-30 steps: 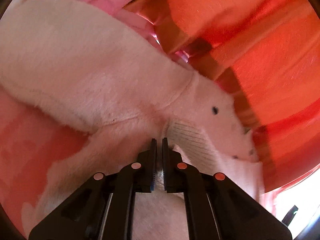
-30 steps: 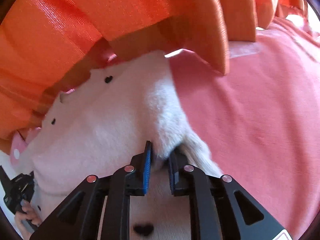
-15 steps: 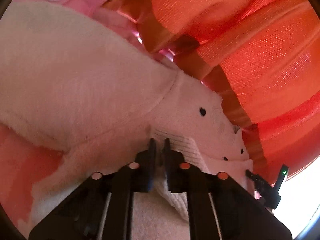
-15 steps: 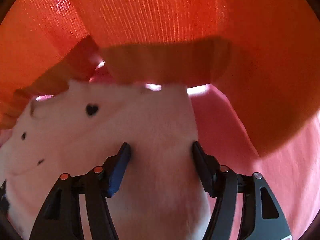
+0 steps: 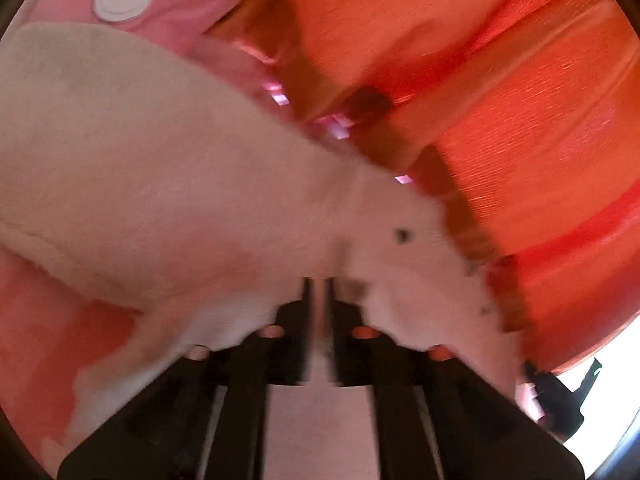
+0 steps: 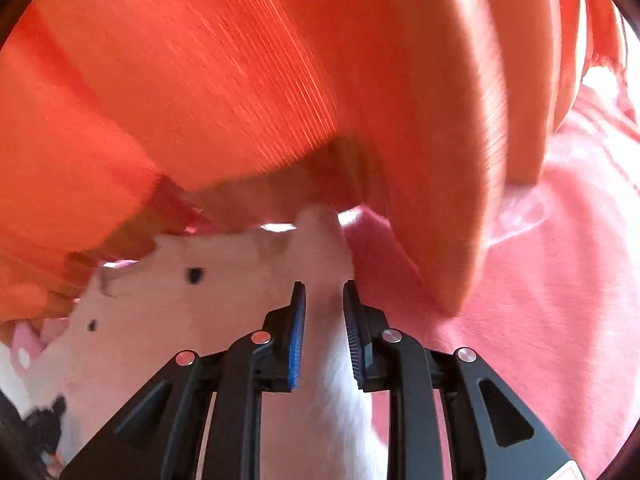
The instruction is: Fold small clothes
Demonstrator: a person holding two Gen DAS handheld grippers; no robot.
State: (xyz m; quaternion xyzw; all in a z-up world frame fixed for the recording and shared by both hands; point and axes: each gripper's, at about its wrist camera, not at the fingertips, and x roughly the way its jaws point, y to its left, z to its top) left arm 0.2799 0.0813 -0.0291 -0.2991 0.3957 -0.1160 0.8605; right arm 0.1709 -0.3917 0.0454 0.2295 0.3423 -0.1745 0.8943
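Fleece pinched at two edges, hemmed in by curtain folds.

The left gripper (image 5: 318,284) has its fingers nearly pressed together on a fold of the fluffy white fleece garment with small black dots (image 5: 208,184) — the view is blurred. The right gripper (image 6: 323,292) has its fingers narrowly parted, nipping the garment's right edge (image 6: 326,264). The garment lies on the pink fabric surface (image 6: 540,320), its far edge touching the hanging orange ribbed curtain (image 6: 240,80) — open surface shows only to the right. A pink cloth with a white dot (image 5: 160,4) lies beyond its left side.
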